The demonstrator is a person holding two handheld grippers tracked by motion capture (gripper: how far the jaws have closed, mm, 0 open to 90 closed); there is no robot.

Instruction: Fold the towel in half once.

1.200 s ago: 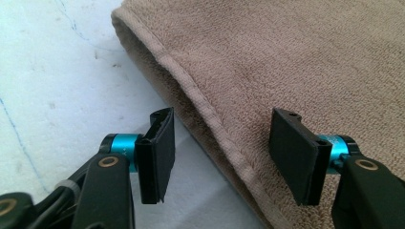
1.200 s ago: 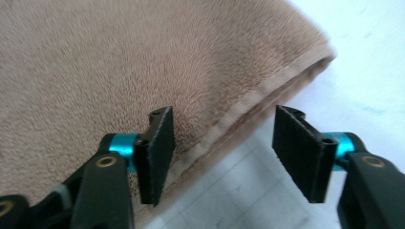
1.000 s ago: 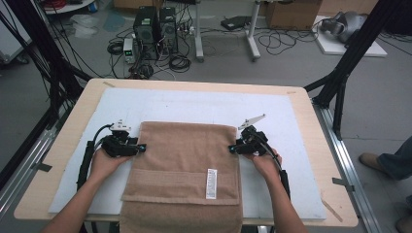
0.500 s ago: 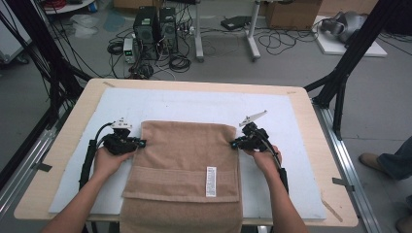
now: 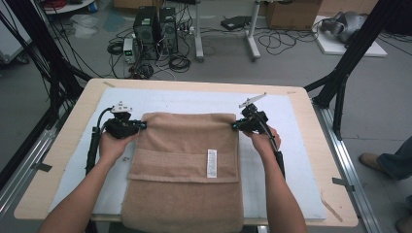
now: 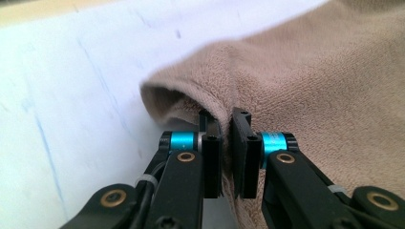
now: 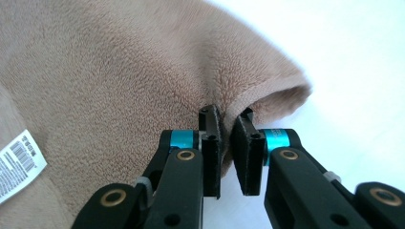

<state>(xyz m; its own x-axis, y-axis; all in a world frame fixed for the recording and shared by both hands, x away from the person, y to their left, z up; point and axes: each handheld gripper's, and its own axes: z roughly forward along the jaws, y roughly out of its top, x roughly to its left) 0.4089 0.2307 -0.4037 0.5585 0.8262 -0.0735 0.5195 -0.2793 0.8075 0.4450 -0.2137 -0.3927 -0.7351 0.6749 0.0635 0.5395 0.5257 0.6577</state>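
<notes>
- Lying across the middle of the table (image 5: 68, 160) on a white mat (image 5: 301, 160), the tan towel (image 5: 187, 160) is folded, its near end hanging over the table's 6 o'clock edge
- Its far fold runs straight between the two grippers, from 9 o'clock to 3 o'clock in the high view
- The left gripper (image 5: 143, 125) sits at the towel's far corner on the 9 o'clock side, with the person's left hand (image 5: 115, 145) wrapped round its body
- In the left gripper view its jaws have just been closing and now stand almost together, pinching a ridge of towel cloth (image 6: 305, 86) between the pads
- The right gripper (image 5: 234, 126) sits at the far corner on the 3 o'clock side, held by the right hand (image 5: 260, 141)
- In the right gripper view its jaws have likewise just been closing and now clamp the rolled edge of the towel (image 7: 119, 71), a narrow slit left between them
- A white label (image 5: 212, 163) with a barcode lies on the towel's top layer, toward 4 o'clock from its middle
- Both pinched corners look slightly puckered, raised off the mat
</notes>
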